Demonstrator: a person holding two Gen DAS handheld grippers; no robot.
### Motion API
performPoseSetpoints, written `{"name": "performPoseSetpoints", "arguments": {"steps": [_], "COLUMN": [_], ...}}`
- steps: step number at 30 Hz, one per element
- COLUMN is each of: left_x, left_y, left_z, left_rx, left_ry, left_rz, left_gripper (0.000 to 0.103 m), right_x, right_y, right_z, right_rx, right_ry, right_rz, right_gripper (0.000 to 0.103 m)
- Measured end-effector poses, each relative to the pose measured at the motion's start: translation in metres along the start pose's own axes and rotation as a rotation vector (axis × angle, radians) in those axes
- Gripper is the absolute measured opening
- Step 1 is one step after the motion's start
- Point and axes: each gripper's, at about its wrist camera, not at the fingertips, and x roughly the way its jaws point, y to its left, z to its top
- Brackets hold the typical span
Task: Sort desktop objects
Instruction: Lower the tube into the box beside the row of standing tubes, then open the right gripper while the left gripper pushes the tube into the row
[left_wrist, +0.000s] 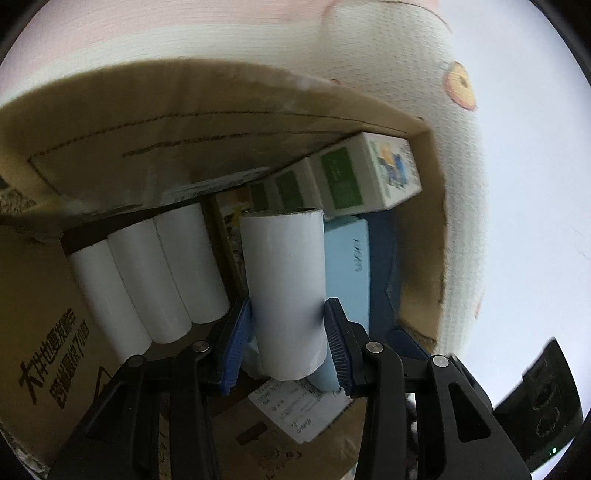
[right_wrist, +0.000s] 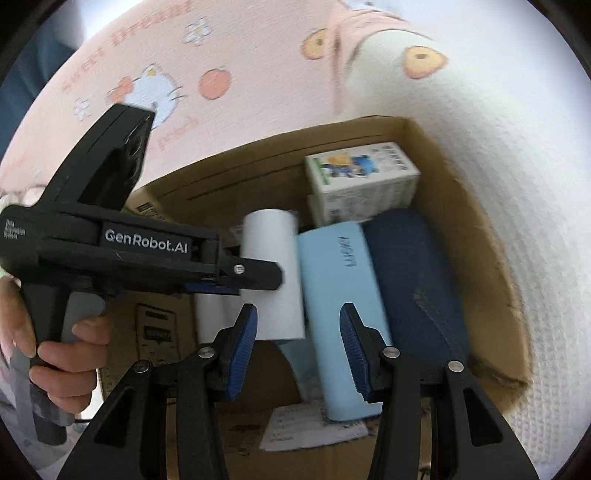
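My left gripper is shut on a white paper roll and holds it over the inside of a cardboard box. Three more white rolls lie side by side in the box at the left. A light blue box and a dark blue case lie to the right of the held roll. My right gripper is open and empty above the light blue box. The left gripper with the roll shows in the right wrist view.
White cartons with green panels stand at the box's far right corner, also in the right wrist view. A printed label lies on the box floor. A pink and white patterned cloth surrounds the cardboard box.
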Motion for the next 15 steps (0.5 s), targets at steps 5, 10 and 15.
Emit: {"name": "performPoseSetpoints", "arguments": {"steps": [5,10,15], "left_x": [0.010,0.019,0.029], "left_y": [0.004,0.012,0.017], "left_z": [0.003,0.009,0.010], "left_rx": [-0.054,-0.098,-0.133], "left_ry": [-0.019,-0.052,-0.029], "left_rz": [0.060,0.117,0.079], "left_gripper": [0.045,0.029,0.029], "right_x": [0.003,-0.001,-0.009], "right_y": [-0.009,-0.007,-0.005], "right_z": [-0.003,-0.004,-0.011], "right_rx": [0.046,0.039,0.022], "right_ry": [0.010,0.001,0.000], "right_rz": [-0.017,-0.026,-0.063], "right_gripper": [0.022,0.016,0.016]}}
